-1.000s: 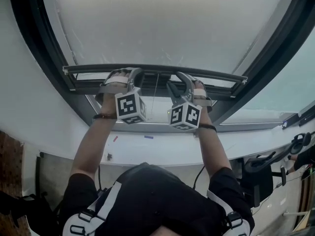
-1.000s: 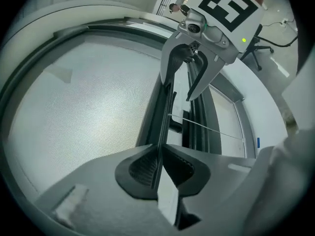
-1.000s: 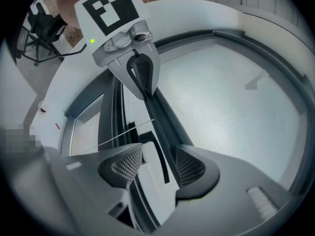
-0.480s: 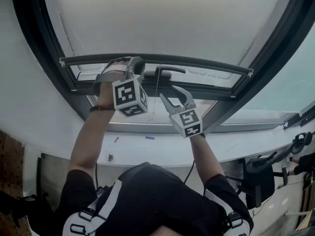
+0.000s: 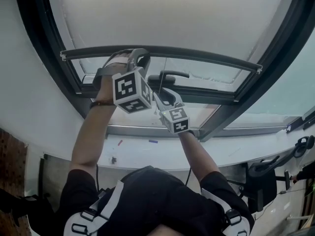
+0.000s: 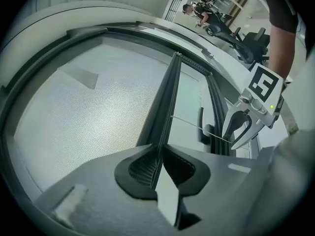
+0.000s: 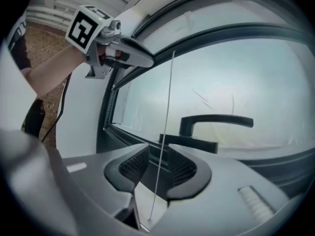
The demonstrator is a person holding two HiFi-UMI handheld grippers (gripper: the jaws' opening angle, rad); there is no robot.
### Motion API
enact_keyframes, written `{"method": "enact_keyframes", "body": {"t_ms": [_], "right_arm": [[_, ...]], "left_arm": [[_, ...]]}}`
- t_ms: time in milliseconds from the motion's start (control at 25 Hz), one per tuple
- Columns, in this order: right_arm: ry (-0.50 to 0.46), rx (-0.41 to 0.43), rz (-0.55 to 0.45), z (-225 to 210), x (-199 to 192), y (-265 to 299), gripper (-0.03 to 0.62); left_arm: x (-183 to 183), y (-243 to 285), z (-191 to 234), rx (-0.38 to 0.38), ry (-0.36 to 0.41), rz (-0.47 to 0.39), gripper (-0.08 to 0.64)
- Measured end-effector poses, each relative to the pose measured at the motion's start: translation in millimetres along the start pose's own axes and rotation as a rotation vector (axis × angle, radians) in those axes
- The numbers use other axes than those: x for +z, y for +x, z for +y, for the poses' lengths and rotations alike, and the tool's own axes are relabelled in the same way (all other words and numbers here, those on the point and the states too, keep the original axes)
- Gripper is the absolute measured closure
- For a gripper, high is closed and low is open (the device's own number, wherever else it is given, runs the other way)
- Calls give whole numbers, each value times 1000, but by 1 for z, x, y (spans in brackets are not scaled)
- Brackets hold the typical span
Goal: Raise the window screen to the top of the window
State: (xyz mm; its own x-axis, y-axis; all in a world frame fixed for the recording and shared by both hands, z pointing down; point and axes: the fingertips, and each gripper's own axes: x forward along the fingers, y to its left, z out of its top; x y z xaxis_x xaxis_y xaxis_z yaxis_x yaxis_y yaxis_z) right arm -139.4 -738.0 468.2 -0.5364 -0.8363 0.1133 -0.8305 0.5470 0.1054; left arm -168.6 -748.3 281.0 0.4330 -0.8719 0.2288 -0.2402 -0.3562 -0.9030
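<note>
The window screen (image 5: 167, 14) is a pale mesh with a dark bottom bar (image 5: 206, 55) that runs across the window. My left gripper (image 5: 138, 58) is shut on that bar near its left part; in the left gripper view the bar (image 6: 170, 92) runs straight out from between the pads of my left gripper (image 6: 160, 156). My right gripper (image 5: 168, 96) hangs lower, off the bar. Its jaws are closing around the thin pull cord (image 7: 166, 122), which passes between the pads of my right gripper (image 7: 158, 166) without being pressed. A black window handle (image 7: 216, 122) sits just behind the cord.
The dark window frame (image 5: 37, 58) rings the screen, with a white sill (image 5: 147, 149) below it. An office chair (image 5: 268, 168) stands at the lower right. The person's arms and torso fill the lower middle of the head view.
My left gripper has risen with the bottom bar. My right gripper let go of the bar, sank, rolled over and came to the cord with narrower jaws.
</note>
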Motion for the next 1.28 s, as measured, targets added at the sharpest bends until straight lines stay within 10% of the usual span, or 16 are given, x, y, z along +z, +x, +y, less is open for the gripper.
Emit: {"method": "enact_keyframes", "body": {"t_ms": [240, 1280], "right_arm": [[98, -2, -57, -6, 6, -7, 585], [144, 23, 72, 21, -79, -44, 589]], "left_arm": [[2, -1, 9, 17, -28, -29, 520], [31, -21, 88, 206, -28, -107, 509]]}}
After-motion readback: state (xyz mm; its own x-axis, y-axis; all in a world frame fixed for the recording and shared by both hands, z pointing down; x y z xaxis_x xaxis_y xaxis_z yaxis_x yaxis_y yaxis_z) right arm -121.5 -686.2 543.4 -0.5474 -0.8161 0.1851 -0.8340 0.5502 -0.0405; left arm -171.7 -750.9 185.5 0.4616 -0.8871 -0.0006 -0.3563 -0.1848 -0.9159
